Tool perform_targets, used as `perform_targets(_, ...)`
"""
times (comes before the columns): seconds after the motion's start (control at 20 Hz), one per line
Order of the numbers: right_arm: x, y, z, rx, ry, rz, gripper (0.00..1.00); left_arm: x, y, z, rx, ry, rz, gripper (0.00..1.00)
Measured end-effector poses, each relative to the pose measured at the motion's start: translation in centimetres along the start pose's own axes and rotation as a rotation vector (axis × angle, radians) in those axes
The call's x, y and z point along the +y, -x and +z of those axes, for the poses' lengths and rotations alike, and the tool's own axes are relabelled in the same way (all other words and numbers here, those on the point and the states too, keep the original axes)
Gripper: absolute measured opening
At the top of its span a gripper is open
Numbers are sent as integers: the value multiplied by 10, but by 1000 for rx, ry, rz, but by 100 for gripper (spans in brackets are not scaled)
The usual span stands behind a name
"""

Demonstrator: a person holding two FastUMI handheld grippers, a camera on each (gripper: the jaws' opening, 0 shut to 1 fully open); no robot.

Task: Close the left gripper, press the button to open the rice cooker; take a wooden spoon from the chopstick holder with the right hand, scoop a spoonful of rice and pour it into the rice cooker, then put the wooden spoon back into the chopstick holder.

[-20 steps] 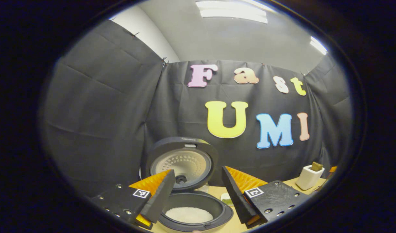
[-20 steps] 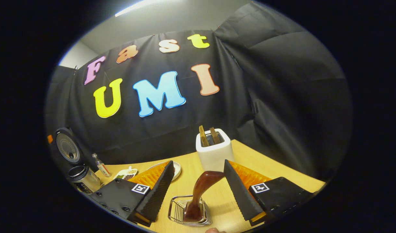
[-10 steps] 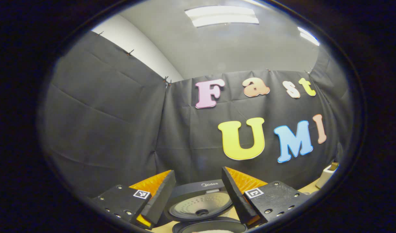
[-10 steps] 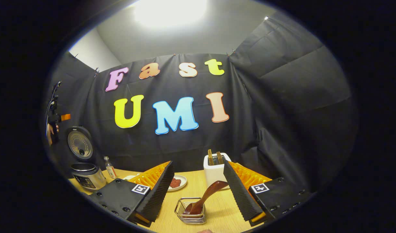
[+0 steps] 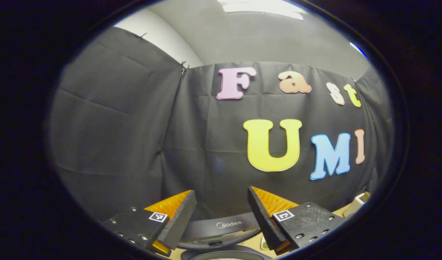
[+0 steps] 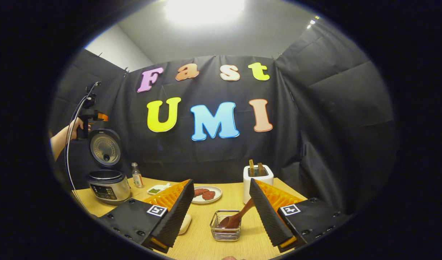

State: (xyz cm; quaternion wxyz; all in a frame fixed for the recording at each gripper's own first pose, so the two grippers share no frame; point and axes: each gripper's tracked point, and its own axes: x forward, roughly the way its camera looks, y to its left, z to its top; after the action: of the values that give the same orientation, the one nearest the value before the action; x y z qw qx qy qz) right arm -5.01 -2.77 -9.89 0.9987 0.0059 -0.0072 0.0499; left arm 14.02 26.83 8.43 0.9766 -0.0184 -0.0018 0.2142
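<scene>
Black cloth walls close off the booth on all sides, with a pale ceiling and a bright light above, and a wooden desk (image 6: 242,202) runs along the bottom of the right gripper view. On the far left of that desk stands the rice cooker (image 6: 107,186), its round lid (image 6: 105,147) swung upright so the inner face shows; in the left gripper view the same lid (image 5: 221,231) sits low between the fingers, and the dark rim of the pot is just visible beneath it. Above and beside the raised lid a person's hand (image 6: 74,128) holds the left gripper (image 6: 92,116) in the air, clear of the cooker; in its own view the left gripper (image 5: 221,220) has its fingers spread apart with nothing between them. The right gripper (image 6: 221,213) is likewise spread wide and empty, held above the near part of the desk. Towards the back stands a white chopstick holder (image 6: 257,180) with two brown handles sticking out of its top. Left of it lies a white plate (image 6: 206,195) with reddish pieces on it, and farther left a small white dish (image 6: 156,189) with something green. A little bottle (image 6: 136,175) stands just beside the cooker. Nearest the right gripper is a small wire basket (image 6: 226,231), and the wooden spoon (image 6: 235,218) rests in it, bowl down in the basket and handle slanting up towards the right.
</scene>
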Motion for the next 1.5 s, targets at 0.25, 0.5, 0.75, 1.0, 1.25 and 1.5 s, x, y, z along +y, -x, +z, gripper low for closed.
perform_targets(0.25, 14, -1, -3, -8, 30, 23, 98, -1, -25, -35, 108, -24, 27, 89)
perform_targets(0.5, 18, -11, -22, 41, 64, 23, 98, -3, -17, -45, 152, -58, 44, 94)
perform_targets(0.75, 24, -17, -34, 63, 23, 58, 98, -19, 9, -55, 246, -27, 11, 95)
perform_targets(1.0, 27, -16, -42, 81, 16, 95, 98, -37, 52, -82, 348, 10, -16, 96)
perform_targets(1.25, 27, -9, -50, 92, -23, 123, 98, -57, 97, -125, 458, 45, -54, 94)
perform_targets(1.5, 19, -8, -53, 94, -55, 130, 98, -69, 135, -177, 532, 10, -81, 96)
